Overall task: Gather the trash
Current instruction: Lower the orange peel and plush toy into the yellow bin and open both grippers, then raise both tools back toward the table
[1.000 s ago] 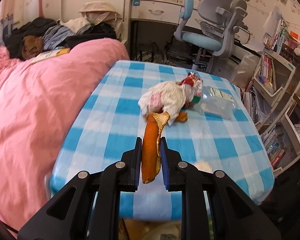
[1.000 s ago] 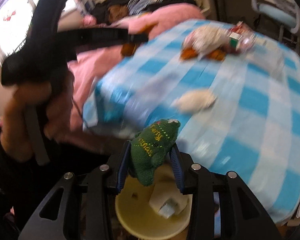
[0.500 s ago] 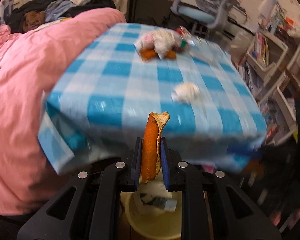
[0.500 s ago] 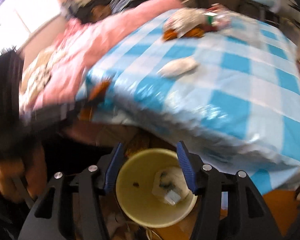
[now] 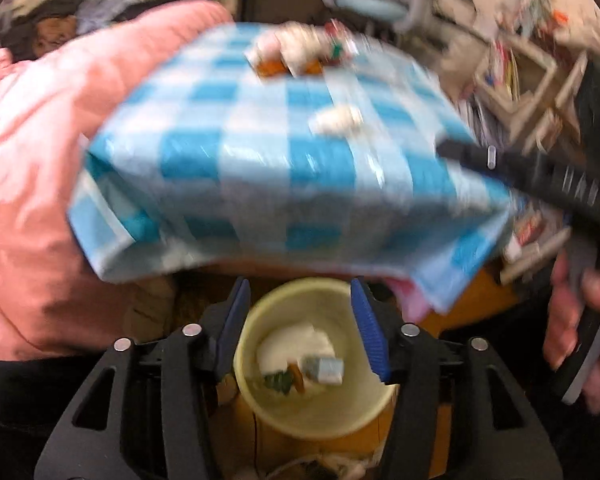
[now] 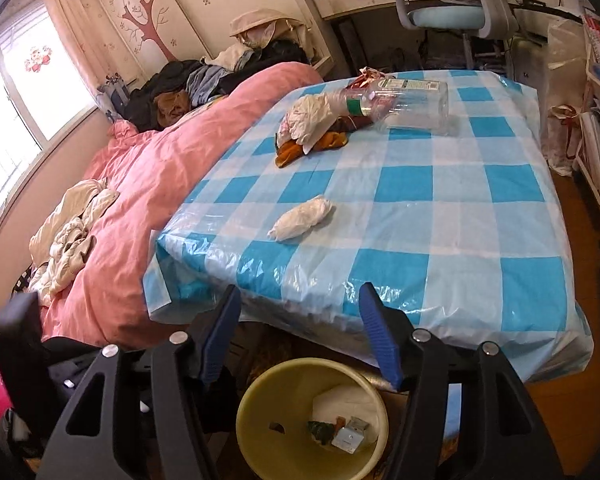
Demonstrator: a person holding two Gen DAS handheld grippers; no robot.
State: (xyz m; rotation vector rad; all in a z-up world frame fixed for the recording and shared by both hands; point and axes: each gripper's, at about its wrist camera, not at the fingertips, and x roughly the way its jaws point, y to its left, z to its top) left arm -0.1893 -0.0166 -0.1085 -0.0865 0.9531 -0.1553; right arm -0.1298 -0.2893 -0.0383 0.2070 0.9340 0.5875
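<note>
Both grippers, left gripper (image 5: pixel 300 326) and right gripper (image 6: pixel 300 334), hang wide apart and empty above the yellow bin (image 6: pixel 260 396). A crumpled tissue (image 6: pixel 302 223) and plastic bottle (image 6: pixel 406 106), label unreadable, lie on the checked tablecloth (image 6: pixel 440 216).

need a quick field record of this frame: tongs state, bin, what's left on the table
left tongs: open, empty, above the bin
right tongs: open, empty, near the table's front edge
bin: yellow, on the floor below the table's front edge; holds white paper, a green scrap and a small grey piece
table: blue-and-white checked plastic cover
crumpled tissue: alone, near the front of the table
trash pile: far side; white wrapper over orange peel
plastic bottle: clear, lying on its side against the pile
</note>
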